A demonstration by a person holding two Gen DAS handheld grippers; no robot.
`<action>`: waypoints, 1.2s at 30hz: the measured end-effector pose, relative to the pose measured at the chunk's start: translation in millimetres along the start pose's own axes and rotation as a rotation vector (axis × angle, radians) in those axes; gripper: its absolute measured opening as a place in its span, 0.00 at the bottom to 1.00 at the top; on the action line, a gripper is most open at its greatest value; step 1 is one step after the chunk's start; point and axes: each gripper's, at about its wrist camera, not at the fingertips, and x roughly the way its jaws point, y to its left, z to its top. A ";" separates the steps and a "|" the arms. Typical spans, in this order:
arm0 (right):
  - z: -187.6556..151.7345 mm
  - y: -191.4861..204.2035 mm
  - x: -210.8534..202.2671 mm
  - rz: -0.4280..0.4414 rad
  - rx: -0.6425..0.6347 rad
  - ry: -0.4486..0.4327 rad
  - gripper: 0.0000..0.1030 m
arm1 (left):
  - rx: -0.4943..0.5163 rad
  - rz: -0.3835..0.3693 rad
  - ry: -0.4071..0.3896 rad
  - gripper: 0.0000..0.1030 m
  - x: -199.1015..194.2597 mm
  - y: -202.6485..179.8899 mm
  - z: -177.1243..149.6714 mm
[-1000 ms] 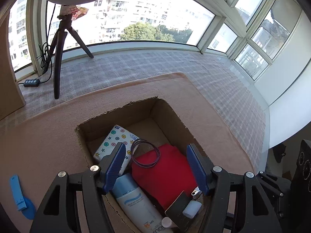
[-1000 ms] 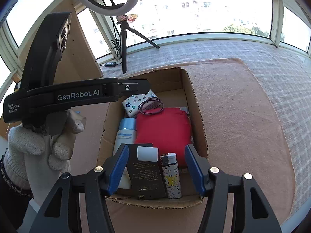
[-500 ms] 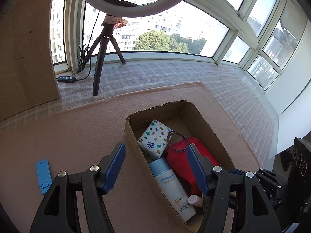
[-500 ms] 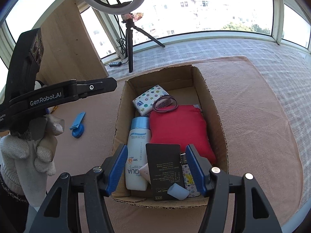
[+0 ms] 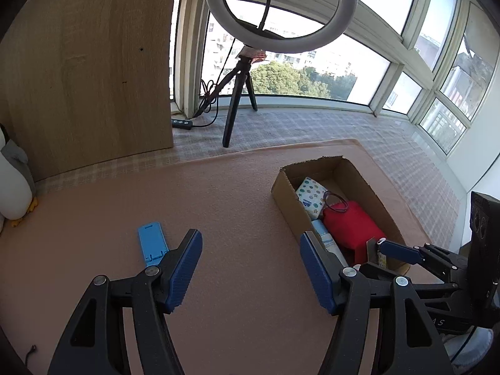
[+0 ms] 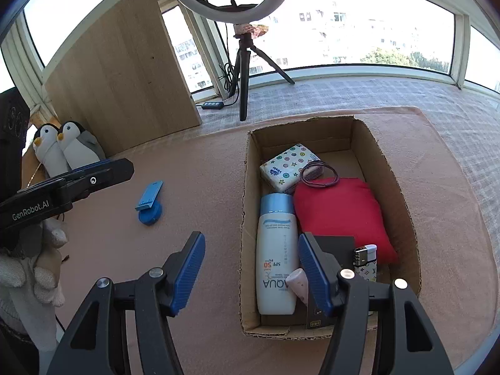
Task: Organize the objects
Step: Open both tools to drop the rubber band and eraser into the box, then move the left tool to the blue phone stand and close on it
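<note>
A cardboard box (image 6: 403, 206) on the pink mat holds a red pouch (image 6: 339, 211), a white sunscreen bottle (image 6: 276, 259), a patterned tissue pack (image 6: 289, 167), a hair tie, a black card and a lighter (image 6: 365, 262). The box also shows in the left wrist view (image 5: 372, 187). A blue phone stand (image 5: 151, 243) lies on the mat left of the box, also in the right wrist view (image 6: 150, 201). My left gripper (image 5: 248, 270) is open and empty above the mat between the stand and the box. My right gripper (image 6: 251, 270) is open and empty over the box's near left wall.
A ring light on a black tripod (image 6: 243, 72) stands behind the box with a cable and remote (image 6: 212, 104). A wooden panel (image 5: 87, 72) rises at the back left. Two plush penguins (image 6: 67, 148) sit by the panel.
Both grippers have pulled back and swung left, away from the box. The left gripper has moved from over the box to over the mat near the blue stand.
</note>
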 end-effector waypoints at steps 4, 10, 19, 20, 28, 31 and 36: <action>-1.6 24.4 5.8 0.016 -0.030 0.007 0.57 | -0.026 0.020 -0.004 0.66 -18.6 27.3 -14.9; -5.2 57.0 15.6 0.045 -0.073 0.020 0.57 | -0.099 0.065 0.030 0.66 -31.0 79.2 -47.1; -4.4 85.6 32.7 0.083 -0.081 0.042 0.57 | -0.194 0.084 0.074 0.66 -22.7 135.1 -68.8; -4.1 87.5 34.2 0.088 -0.079 0.043 0.57 | -0.210 0.077 0.081 0.66 -19.2 138.7 -67.3; -6.4 95.0 42.6 0.102 -0.076 0.061 0.56 | -0.253 0.065 0.123 0.62 28.8 151.3 -33.9; -7.7 92.6 42.6 0.098 -0.075 0.066 0.56 | -0.271 0.055 0.137 0.60 48.6 151.7 -21.5; -10.5 86.4 45.1 0.087 -0.069 0.080 0.56 | -0.279 0.031 0.183 0.55 81.3 147.2 -7.2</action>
